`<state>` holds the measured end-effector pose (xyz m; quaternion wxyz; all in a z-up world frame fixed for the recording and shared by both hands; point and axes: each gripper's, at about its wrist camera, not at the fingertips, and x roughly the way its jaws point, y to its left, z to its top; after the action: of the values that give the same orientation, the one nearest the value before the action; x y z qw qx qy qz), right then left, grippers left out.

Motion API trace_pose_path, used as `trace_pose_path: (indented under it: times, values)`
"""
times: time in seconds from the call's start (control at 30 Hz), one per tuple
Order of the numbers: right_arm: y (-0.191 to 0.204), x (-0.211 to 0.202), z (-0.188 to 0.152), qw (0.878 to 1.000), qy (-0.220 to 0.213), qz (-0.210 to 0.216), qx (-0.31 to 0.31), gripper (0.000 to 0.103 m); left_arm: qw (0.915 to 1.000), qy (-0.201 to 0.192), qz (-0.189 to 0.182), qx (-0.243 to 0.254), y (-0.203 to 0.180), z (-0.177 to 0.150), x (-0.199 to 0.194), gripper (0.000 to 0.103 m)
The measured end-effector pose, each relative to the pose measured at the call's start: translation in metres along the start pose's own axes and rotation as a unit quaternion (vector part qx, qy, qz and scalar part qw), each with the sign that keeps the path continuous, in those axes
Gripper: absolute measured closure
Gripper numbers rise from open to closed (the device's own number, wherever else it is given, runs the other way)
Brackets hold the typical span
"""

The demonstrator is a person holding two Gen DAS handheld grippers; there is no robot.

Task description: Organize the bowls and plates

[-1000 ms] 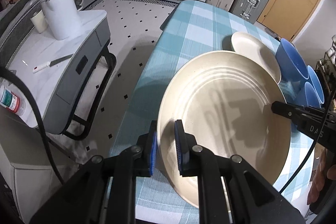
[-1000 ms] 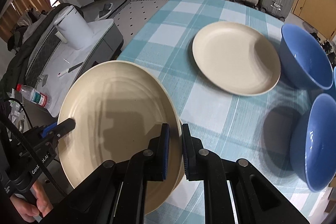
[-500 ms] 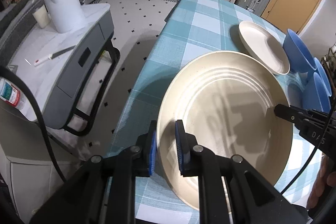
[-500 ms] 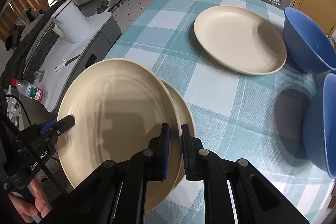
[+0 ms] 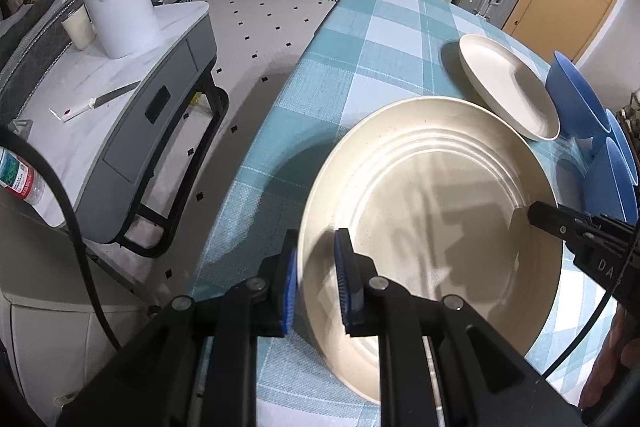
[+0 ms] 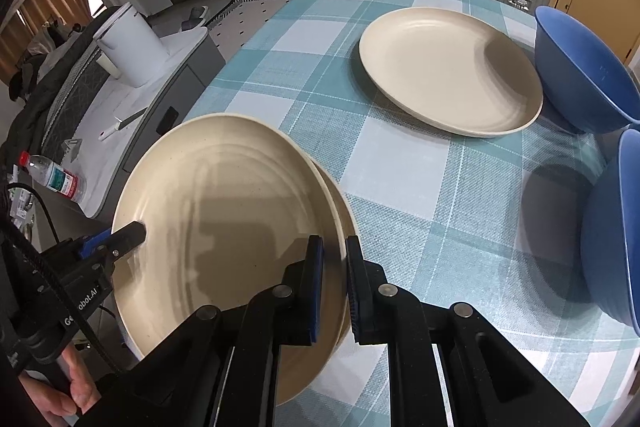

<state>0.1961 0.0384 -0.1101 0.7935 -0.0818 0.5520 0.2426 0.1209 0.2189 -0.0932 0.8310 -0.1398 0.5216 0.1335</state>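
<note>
Nearest, the left tool (image 5: 316,279) and the right tool (image 6: 331,283) each clenched opposite rims of a large round cream plate (image 5: 432,195), directly above a second cream plate (image 6: 340,203) on the teal-checked worktop (image 6: 400,163). Farther off lay another cream plate (image 6: 448,67), then blue bowls (image 6: 580,71) at right.

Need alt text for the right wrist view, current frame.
Both grippers pinch opposite rims of a cream plate, the right gripper near and the left gripper far, over a second plate on the checked tablecloth. Beyond lie another cream plate and two blue bowls.
</note>
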Motion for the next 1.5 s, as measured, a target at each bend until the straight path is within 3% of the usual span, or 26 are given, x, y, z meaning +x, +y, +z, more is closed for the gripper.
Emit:
trace_pose_path:
  times: [0.47, 1.17, 1.5]
  values:
    - [0.001, 0.001, -0.006, 1.000, -0.023, 0.001, -0.013, 0.092, 0.9998, -0.006, 0.018, 0.001, -0.004, 0.001, 0.005, 0.086]
    - [0.012, -0.004, -0.027, 0.993, -0.083, -0.057, -0.060, 0.092, 0.9992, -0.009, 0.037, 0.005, -0.011, -0.004, 0.014, 0.086]
    - [0.019, 0.005, -0.046, 0.983, -0.117, -0.099, -0.103, 0.090, 0.9994, -0.013, 0.033, -0.002, -0.008, -0.004, 0.017, 0.086]
